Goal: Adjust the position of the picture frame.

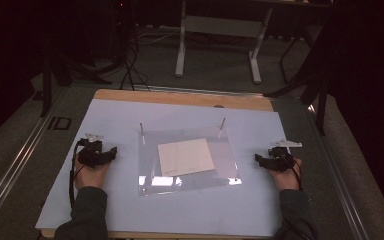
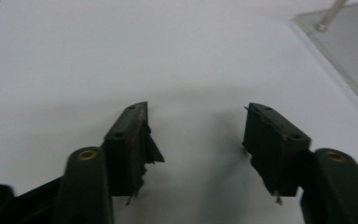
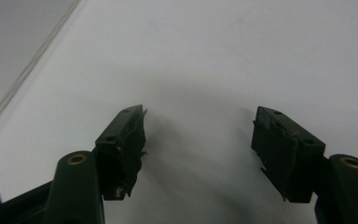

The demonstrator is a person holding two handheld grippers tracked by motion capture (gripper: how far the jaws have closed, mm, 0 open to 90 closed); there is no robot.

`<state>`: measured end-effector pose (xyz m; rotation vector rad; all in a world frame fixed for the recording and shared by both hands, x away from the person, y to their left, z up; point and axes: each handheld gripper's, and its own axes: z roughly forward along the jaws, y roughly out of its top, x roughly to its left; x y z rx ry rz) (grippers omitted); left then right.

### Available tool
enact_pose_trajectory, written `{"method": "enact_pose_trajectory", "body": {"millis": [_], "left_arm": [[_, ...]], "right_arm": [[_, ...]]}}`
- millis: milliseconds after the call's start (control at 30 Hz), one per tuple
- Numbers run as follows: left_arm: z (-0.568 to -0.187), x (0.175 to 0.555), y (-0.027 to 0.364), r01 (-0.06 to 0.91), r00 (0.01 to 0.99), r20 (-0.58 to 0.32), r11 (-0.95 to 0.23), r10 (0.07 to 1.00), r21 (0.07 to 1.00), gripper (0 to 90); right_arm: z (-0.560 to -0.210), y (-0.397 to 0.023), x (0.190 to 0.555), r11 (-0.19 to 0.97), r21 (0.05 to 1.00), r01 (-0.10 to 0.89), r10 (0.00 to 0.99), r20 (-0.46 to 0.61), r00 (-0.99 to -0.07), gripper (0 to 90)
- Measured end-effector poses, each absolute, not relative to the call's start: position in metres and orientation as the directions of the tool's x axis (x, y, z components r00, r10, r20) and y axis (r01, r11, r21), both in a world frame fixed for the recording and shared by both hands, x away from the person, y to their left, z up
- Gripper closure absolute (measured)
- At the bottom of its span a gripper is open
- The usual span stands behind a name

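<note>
Resting on the pale blue mat (image 1: 110,210) that covers most of the tabletop, the left gripper (image 1: 111,152) sits near the mat's left edge, about midway along it, jaws pointing inward toward the centre. In the left gripper view its two black jaws stand well apart over bare mat, nothing between them; the corner of the clear sheet (image 2: 349,51) and one metal pin (image 2: 328,16) appear at upper right. Right gripper (image 1: 258,159) lies near the mat's right edge, roughly level with the left one, also pointing inward. In the right gripper view its jaws are spread wide, nothing between the pads, with the sheet's edge running along the upper left. The clear sheet (image 1: 150,165) lies flat at the centre of the mat, between the two grippers and apart from both. A white paper (image 1: 186,156) lies within the sheet's outline, slightly tilted. Two upright pins (image 1: 141,128) stand at the sheet's far corners. A strip of wooden tabletop (image 1: 180,97) shows along the far edge, beyond the mat.
</note>
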<state>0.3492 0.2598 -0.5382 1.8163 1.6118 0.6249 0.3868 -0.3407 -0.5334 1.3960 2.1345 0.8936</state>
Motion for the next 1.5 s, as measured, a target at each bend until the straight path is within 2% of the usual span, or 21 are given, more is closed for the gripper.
{"method": "enact_pose_trajectory", "body": {"millis": [67,267,433,600,867,1067,1233,1500], "left_arm": [[-0.536,0.348,0.259,0.689,0.172,-0.085,-0.058,0.981,0.722,42.5],[-0.531,0.343,0.252,0.678,0.239,-0.065,-0.119,0.969,0.725,46.9],[-0.529,0.34,0.249,0.669,0.283,-0.067,-0.147,0.957,0.728,51.9],[-0.528,0.335,0.244,0.657,0.309,-0.057,-0.17,0.949,0.735,52.4],[-0.521,0.333,0.239,0.643,0.349,-0.073,-0.182,0.934,0.744,55.3],[-0.517,0.333,0.237,0.619,0.367,-0.063,-0.193,0.928,0.761,53.9],[-0.511,0.336,0.238,0.609,0.369,-0.09,-0.168,0.925,0.775,54.0],[-0.5,0.347,0.231,0.608,0.407,-0.085,-0.2,0.91,0.769,55.8]], "right_arm": [[-0.532,-0.339,0.386,0.29,0.714,0.637,0.913,-0.006,-0.408,37.0],[-0.527,-0.332,0.385,0.323,0.708,0.628,0.906,-0.04,-0.421,47.0],[-0.526,-0.327,0.384,0.356,0.712,0.606,0.885,-0.049,-0.462,51.2],[-0.525,-0.322,0.383,0.381,0.707,0.595,0.869,-0.053,-0.493,53.6],[-0.523,-0.313,0.383,0.401,0.715,0.573,0.847,-0.052,-0.529,53.6],[-0.517,-0.303,0.384,0.412,0.729,0.546,0.829,-0.052,-0.557,54.0],[-0.513,-0.291,0.389,0.43,0.735,0.525,0.807,-0.052,-0.589,53.7],[-0.506,-0.278,0.404,0.434,0.745,0.507,0.782,-0.031,-0.623,54.2]]}}
